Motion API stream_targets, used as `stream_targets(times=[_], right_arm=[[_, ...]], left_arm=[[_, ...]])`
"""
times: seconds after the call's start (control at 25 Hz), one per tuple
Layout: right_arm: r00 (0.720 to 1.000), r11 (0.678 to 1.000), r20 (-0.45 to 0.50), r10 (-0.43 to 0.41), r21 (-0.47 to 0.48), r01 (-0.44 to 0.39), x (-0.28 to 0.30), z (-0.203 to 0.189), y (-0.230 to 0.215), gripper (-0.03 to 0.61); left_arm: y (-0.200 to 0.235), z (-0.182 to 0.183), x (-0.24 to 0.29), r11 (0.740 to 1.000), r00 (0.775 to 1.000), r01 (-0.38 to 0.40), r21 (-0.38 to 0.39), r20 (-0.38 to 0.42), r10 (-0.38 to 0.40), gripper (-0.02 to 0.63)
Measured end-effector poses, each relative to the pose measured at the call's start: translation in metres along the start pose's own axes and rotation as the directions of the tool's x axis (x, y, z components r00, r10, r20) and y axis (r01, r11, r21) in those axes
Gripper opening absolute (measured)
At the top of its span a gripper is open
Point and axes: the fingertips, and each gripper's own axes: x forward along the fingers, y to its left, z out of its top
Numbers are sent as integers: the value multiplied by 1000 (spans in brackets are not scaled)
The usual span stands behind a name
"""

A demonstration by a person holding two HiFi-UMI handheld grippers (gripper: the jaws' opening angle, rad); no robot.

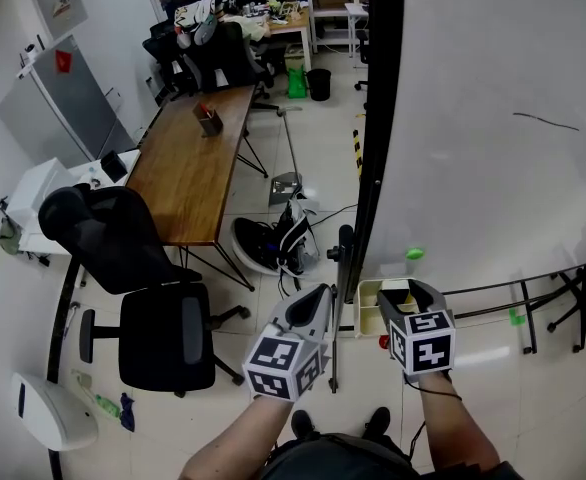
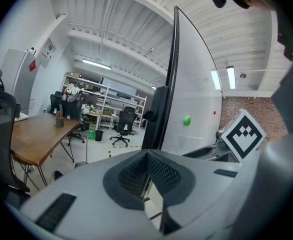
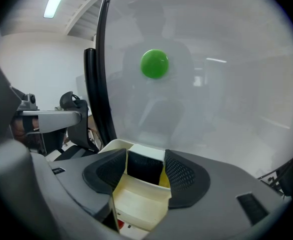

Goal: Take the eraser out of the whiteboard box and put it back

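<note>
A cream whiteboard box (image 1: 370, 304) hangs at the lower left corner of the whiteboard (image 1: 493, 118). In the right gripper view a dark eraser (image 3: 144, 170) with a white top edge stands in that box (image 3: 136, 204), with a yellow item (image 3: 163, 179) beside it. My right gripper (image 3: 145, 157) reaches into the box, its two pads against the eraser's sides, shut on it. In the head view the right gripper (image 1: 413, 290) sits over the box and hides the eraser. My left gripper (image 1: 316, 296) hovers left of the box, shut and empty (image 2: 147, 155).
A green magnet (image 3: 154, 64) sticks to the board above the box. The board's black frame post (image 1: 368, 168) and its stand run between the grippers. A small red item (image 1: 383, 341) shows below the box. A wooden table (image 1: 188, 168) and a black office chair (image 1: 143, 298) stand to the left.
</note>
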Motion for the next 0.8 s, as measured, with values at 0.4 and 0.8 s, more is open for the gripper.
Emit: stream_targets(times=[0.4,0.8], right_arm=[[998,1000,69,1,28,-3,-28,16,-5,278],[943,997,332,28,57,-50,-119,81,-9,212]], left_arm=[[-7,22,-17,1000,999,-11,19,48,10,28],[-34,67,-55,1000,988,-7,26,157,2,28]])
